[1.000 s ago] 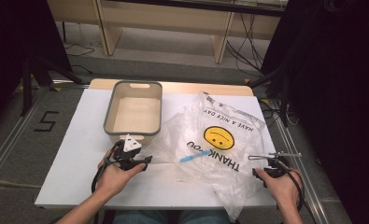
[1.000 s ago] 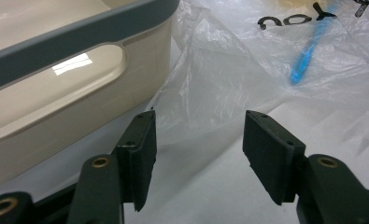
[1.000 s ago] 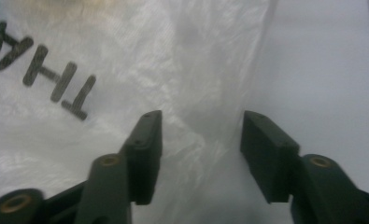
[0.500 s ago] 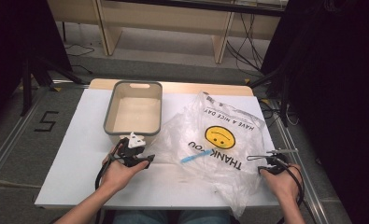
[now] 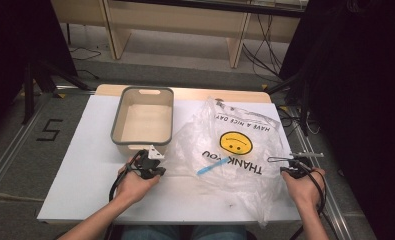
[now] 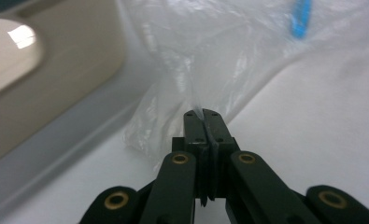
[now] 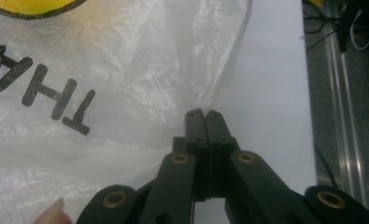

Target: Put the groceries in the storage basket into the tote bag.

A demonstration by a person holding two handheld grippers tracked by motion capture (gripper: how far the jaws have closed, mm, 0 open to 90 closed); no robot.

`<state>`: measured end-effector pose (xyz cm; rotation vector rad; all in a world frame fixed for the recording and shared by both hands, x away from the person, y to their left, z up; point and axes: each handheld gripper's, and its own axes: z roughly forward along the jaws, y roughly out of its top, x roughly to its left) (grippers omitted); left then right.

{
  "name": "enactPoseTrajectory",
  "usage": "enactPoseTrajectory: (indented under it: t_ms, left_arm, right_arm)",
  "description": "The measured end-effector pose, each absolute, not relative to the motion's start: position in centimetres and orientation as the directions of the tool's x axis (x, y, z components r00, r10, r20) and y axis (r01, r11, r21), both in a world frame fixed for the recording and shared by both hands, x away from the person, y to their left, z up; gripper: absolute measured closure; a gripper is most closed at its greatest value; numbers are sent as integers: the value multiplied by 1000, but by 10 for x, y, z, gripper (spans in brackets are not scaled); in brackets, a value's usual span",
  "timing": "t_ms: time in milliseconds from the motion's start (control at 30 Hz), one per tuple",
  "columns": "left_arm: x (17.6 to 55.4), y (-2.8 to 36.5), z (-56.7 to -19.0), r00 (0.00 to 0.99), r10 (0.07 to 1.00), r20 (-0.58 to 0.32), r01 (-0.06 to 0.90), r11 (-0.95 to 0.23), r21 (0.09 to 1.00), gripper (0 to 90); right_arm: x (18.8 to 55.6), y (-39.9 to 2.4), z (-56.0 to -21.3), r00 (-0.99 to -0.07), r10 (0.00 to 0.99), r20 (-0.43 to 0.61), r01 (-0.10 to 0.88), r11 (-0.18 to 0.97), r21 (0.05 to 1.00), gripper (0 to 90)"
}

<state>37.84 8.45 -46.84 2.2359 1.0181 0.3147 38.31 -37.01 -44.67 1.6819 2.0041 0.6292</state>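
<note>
Nearest to us, at the front edge of the white table [image 5: 80, 185], we hold a gripper in each hand. Our left gripper [image 5: 152, 162] sits left of the middle, and its jaws have just been closing; in the left gripper view they stand pressed together on a pinch of the clear plastic bag [image 6: 191, 84], which rises in a thin fold from between the tips. Our right gripper [image 5: 280, 160] is near the table's right edge, its jaws likewise clamped tight on the bag's [image 7: 126, 70] other side, the film bunching up from the tips. The bag [image 5: 230, 150] lies spread and crumpled between the two grippers, over the right half of the table, with a yellow smiley face [image 5: 236, 142] and black lettering on it, and a small blue piece [image 5: 212, 166] shows through the film near its middle. Farther back, toward the table's far edge and just left of the bag, stands a grey bin [image 5: 116, 134] with a beige inside.
</note>
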Motion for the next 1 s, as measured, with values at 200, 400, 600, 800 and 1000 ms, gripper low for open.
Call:
enactPoseTrajectory:
  t_ms: [200, 400, 600, 800, 1000]
  left_arm:
    - [357, 60, -464, 746, 661, -78, 540, -532, 653, 896]
    - [352, 45, -464, 772, 628, -97, 526, -546, 652, 896]
    - [356, 42, -463, 772, 628, -99, 525, -542, 656, 894]
    - [356, 54, -461, 735, 671, -99, 539, -489, 686, 661]
    - [350, 74, -460, 674, 723, -154, 591, -401, 700, 395]
  right_arm:
    - [406, -373, -445, -136, 987, -81, 763, 157, 627, 900]
    - [426, -370, -445, -144, 984, -100, 746, 175, 643, 900]
    - [438, -371, -445, -149, 982, -120, 725, 191, 662, 900]
    - [433, -372, -441, -165, 979, -121, 715, 203, 669, 740]
    - [410, -372, -427, -187, 977, -100, 664, 201, 720, 615]
